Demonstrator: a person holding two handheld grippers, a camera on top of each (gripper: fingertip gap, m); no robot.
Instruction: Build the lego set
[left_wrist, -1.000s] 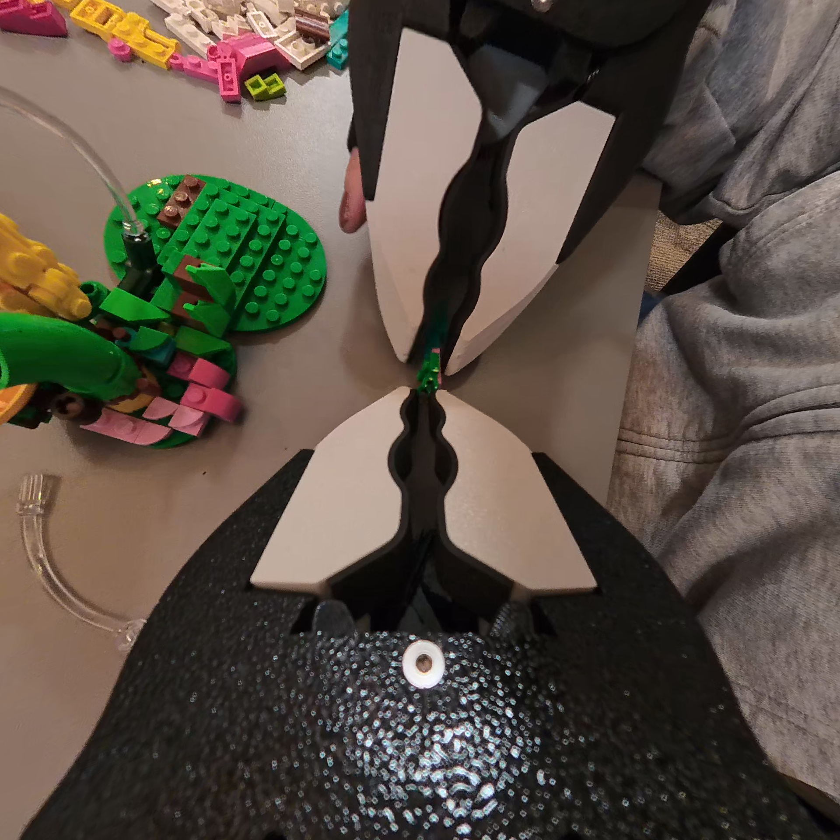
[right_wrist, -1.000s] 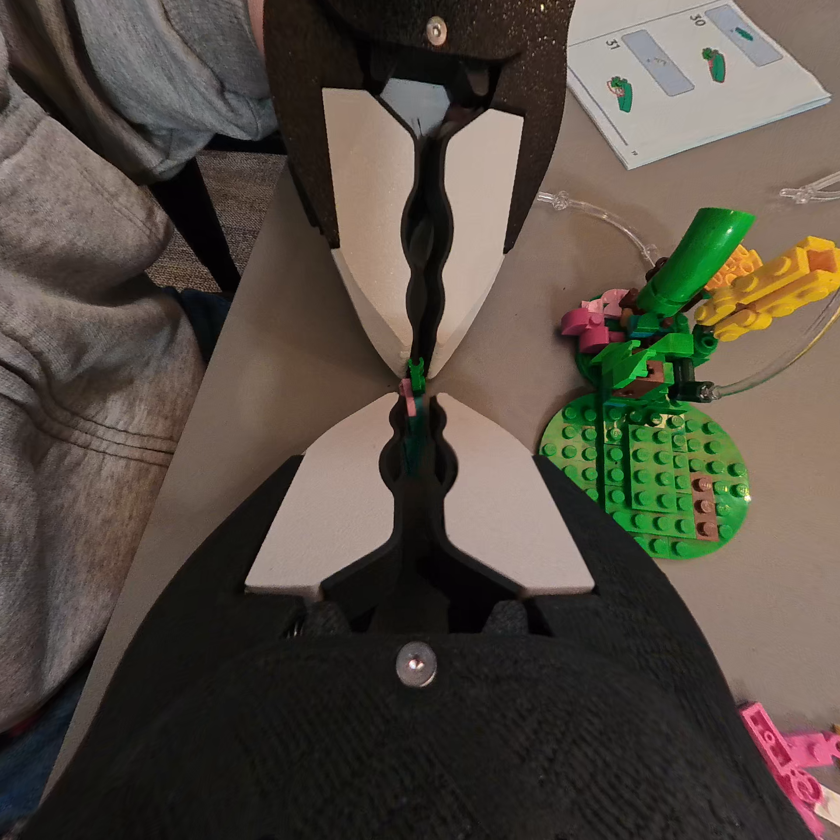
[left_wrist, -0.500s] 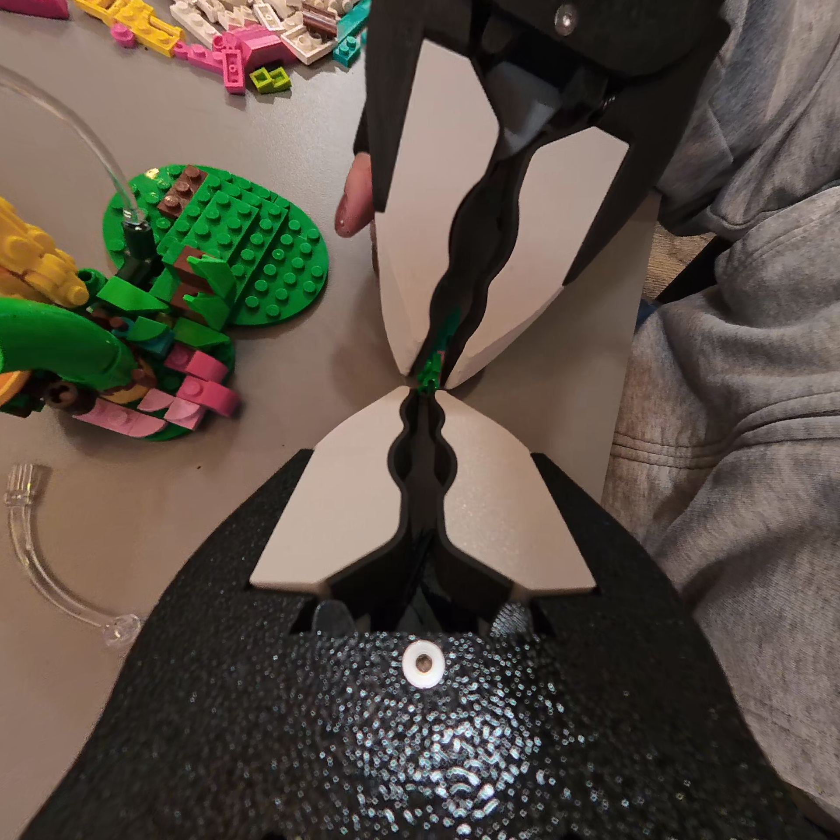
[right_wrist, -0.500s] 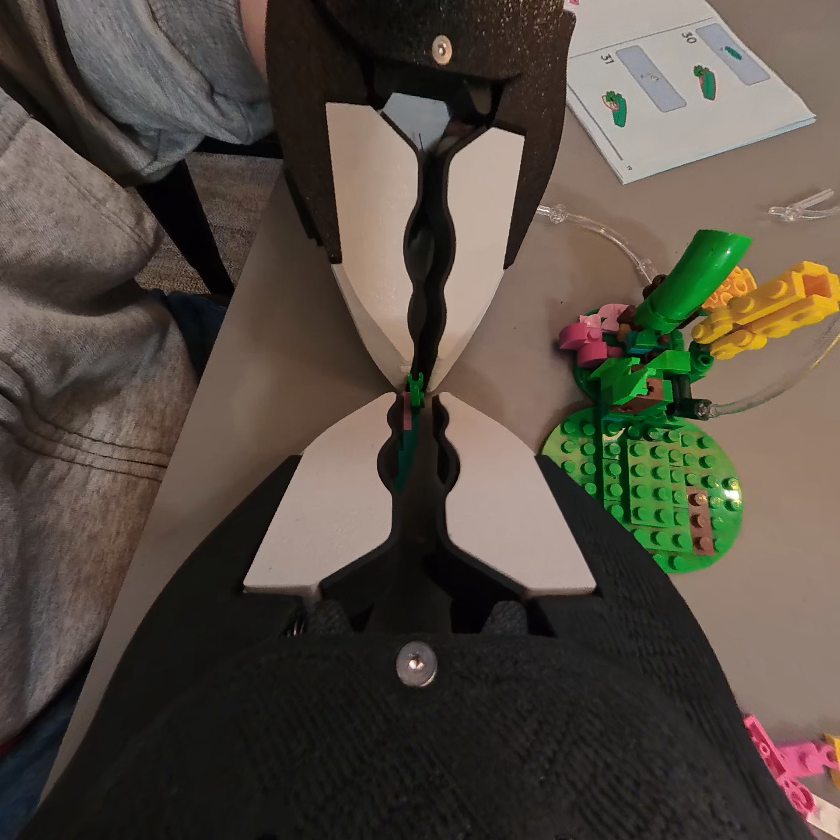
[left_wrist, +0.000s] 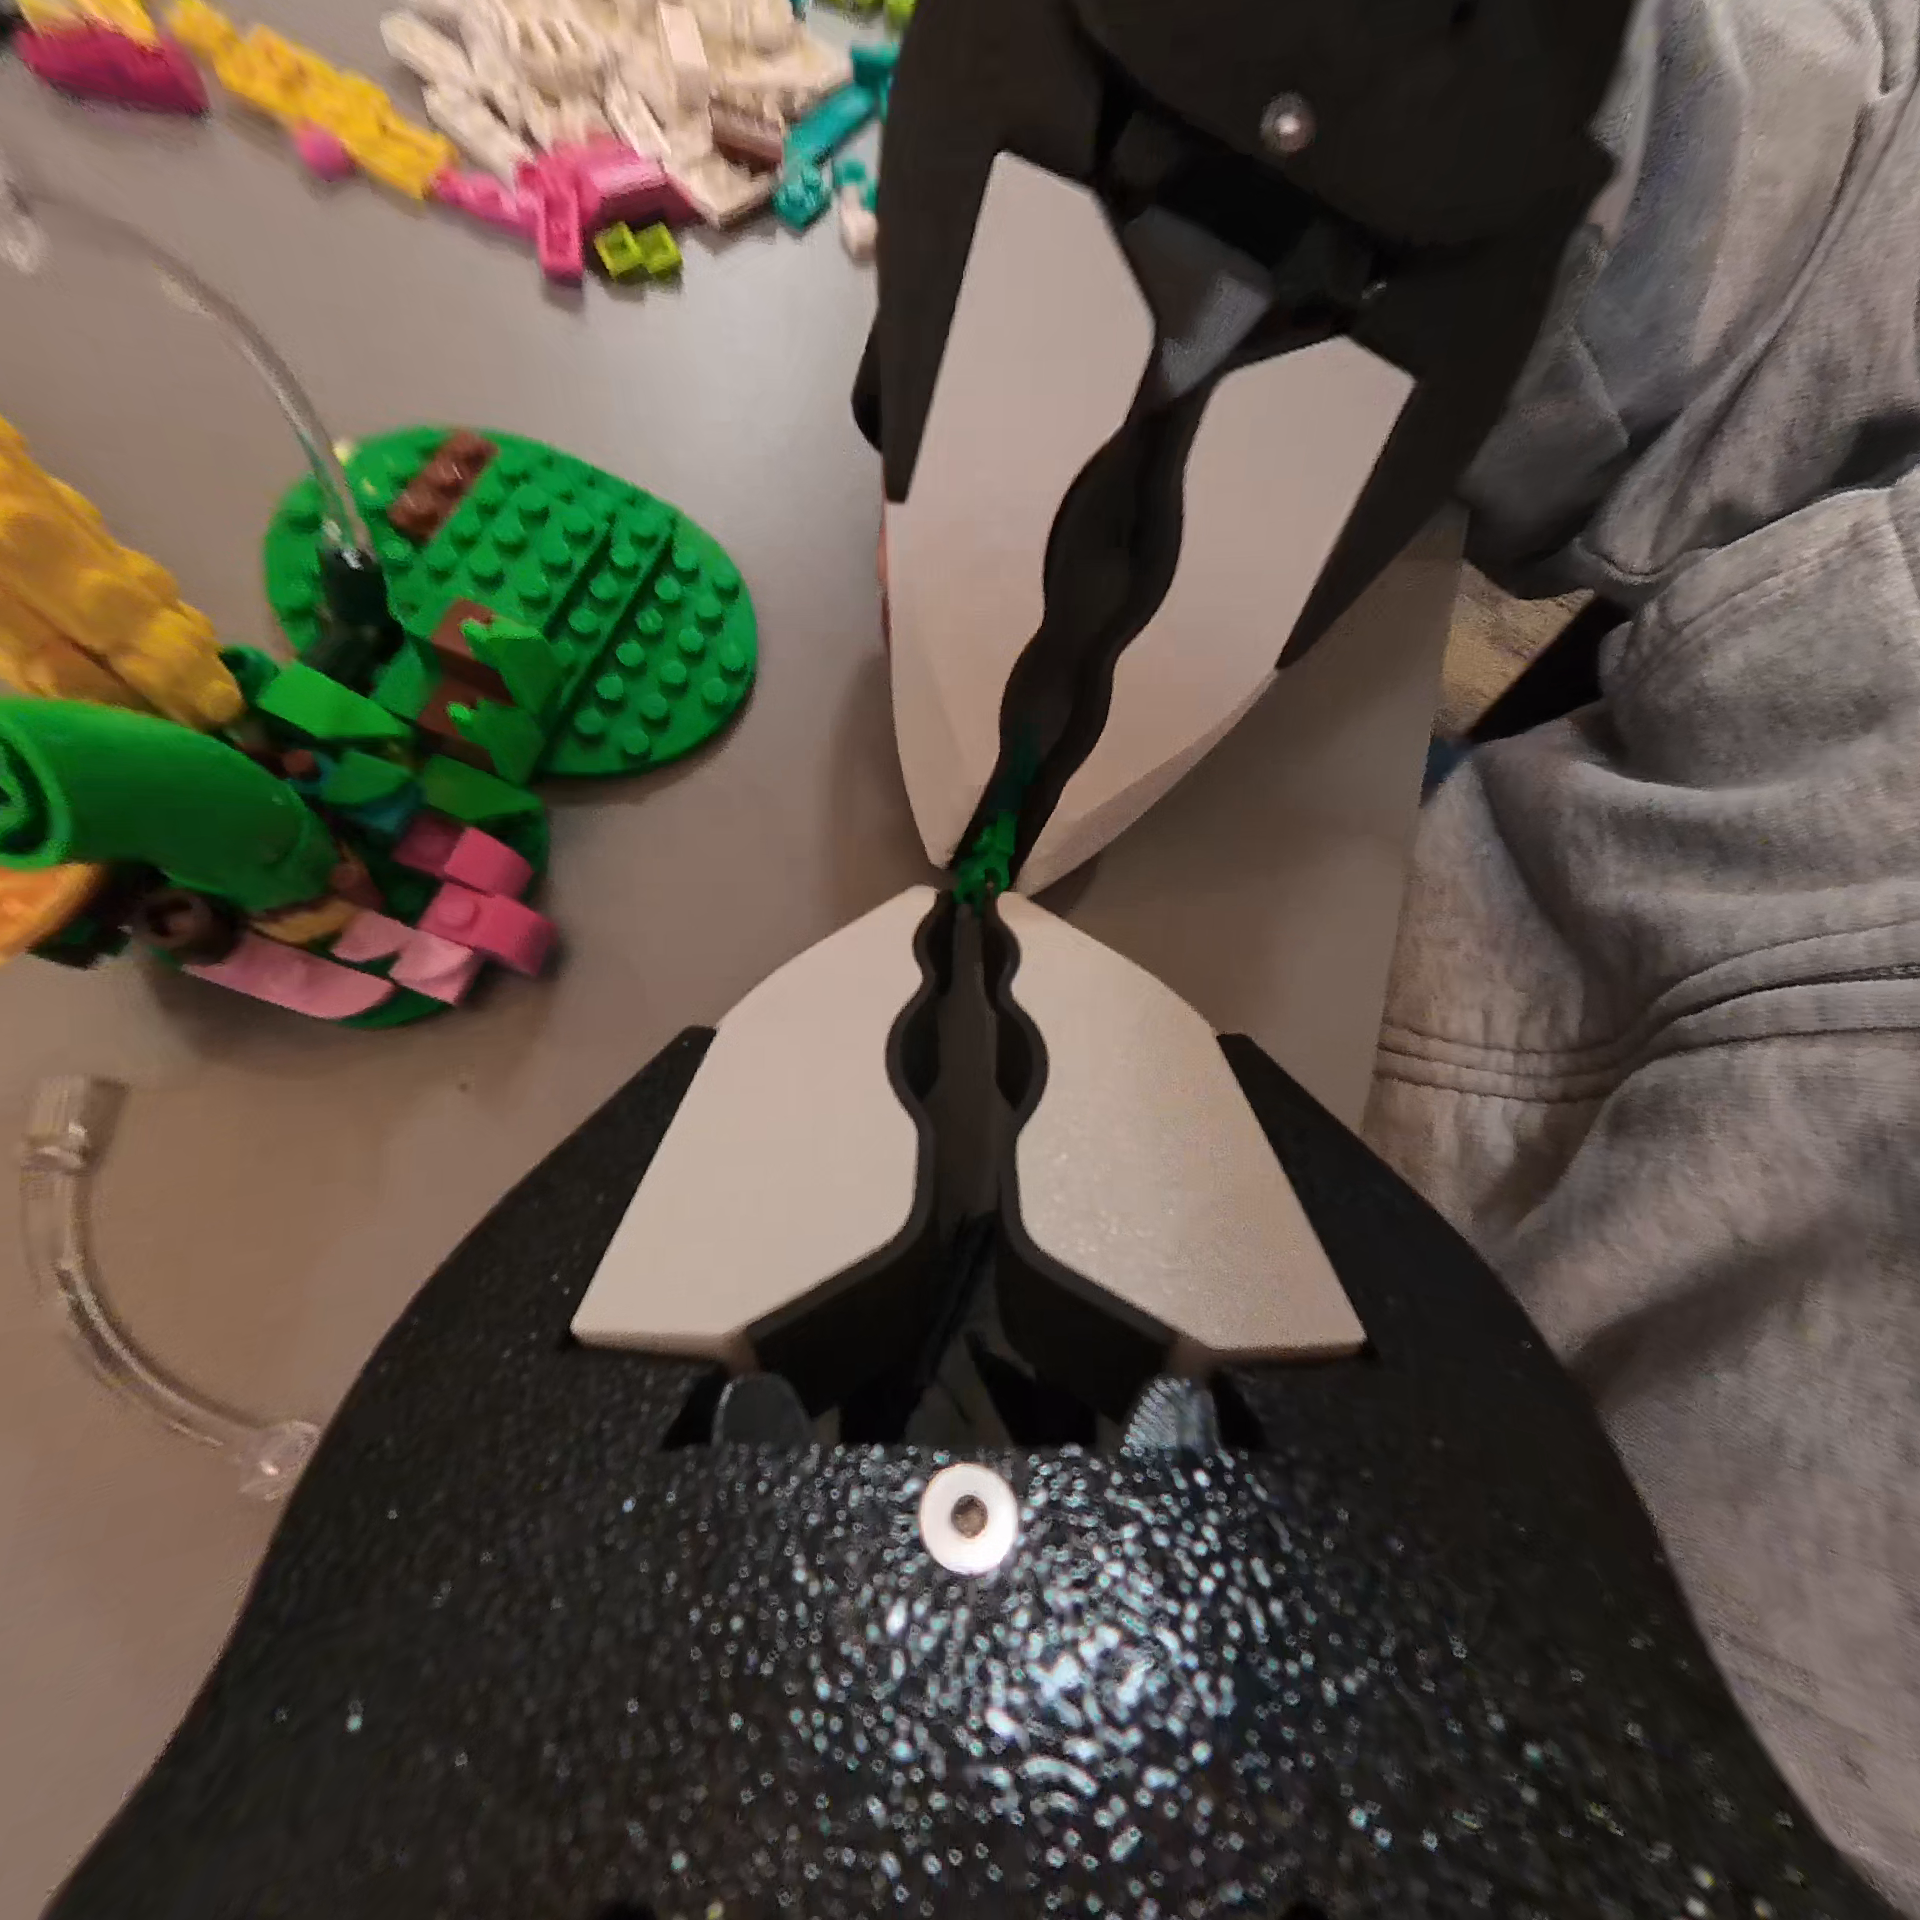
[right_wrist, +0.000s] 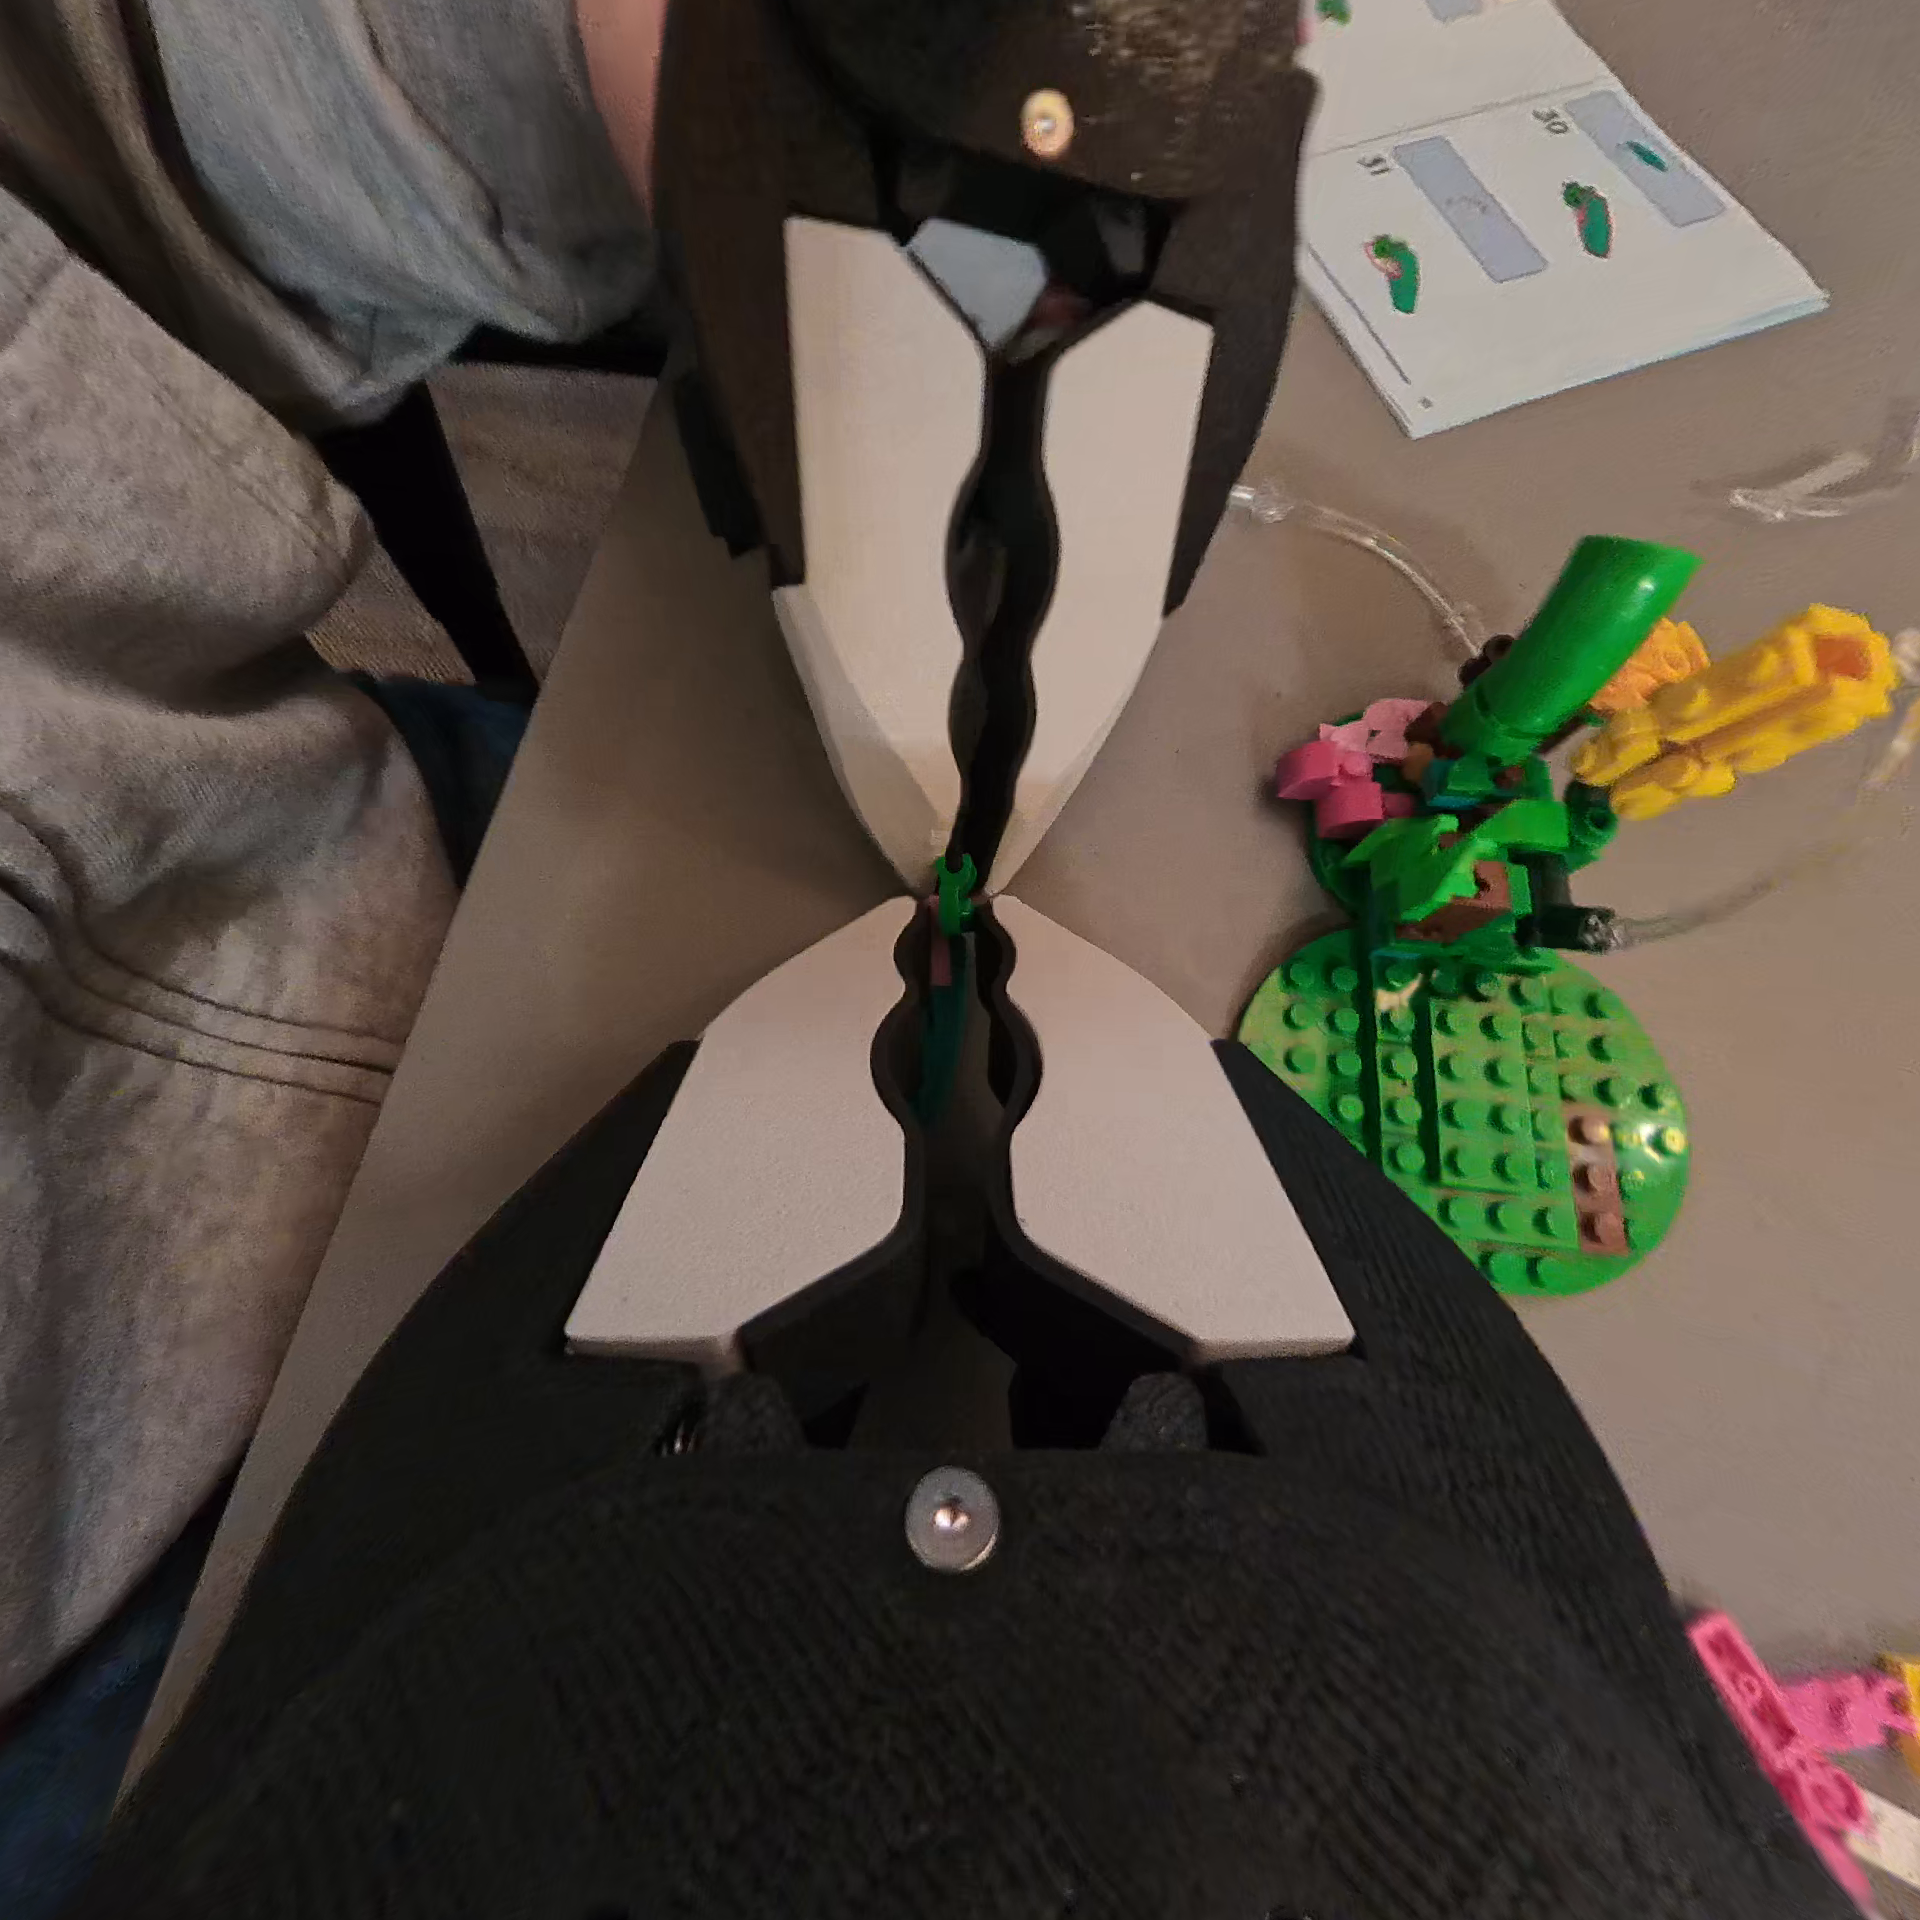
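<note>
My two grippers meet tip to tip above the grey table's edge (left_wrist: 1226, 935). My left gripper (left_wrist: 971, 906) is shut on a small bright green clip piece (left_wrist: 985, 868), which also shows in the right wrist view (right_wrist: 954, 883). My right gripper (right_wrist: 956, 920) is shut on a thin dark green piece with a pink bit (right_wrist: 940, 1023) that runs back between its fingers. The clip and the dark green piece touch where the tips meet. The right gripper (left_wrist: 992, 847) reaches in from the top of the left wrist view. The left gripper (right_wrist: 971, 868) does the same in the right wrist view.
A round green studded plate (left_wrist: 582, 592) with a flower-like brick build (left_wrist: 312, 821) stands on the table; both also show in the right wrist view (right_wrist: 1475, 1122). Loose bricks (left_wrist: 582, 156) lie at the back. A booklet (right_wrist: 1538, 239) and clear curved tubes (left_wrist: 114, 1340) lie nearby. A person's grey sleeve (left_wrist: 1662, 1039) is beside the table. My left and right fingertips are right by each other. Left tips and right tips are each some 8 cm from the round green studded plate (left_wrist: 582, 592). It is also in sight in the right wrist view (right_wrist: 1424, 1091).
The right gripper's fingers eased apart a little around the dark green piece, then closed on it again. Both grippers stayed tip to tip and drifted slightly over the table.
</note>
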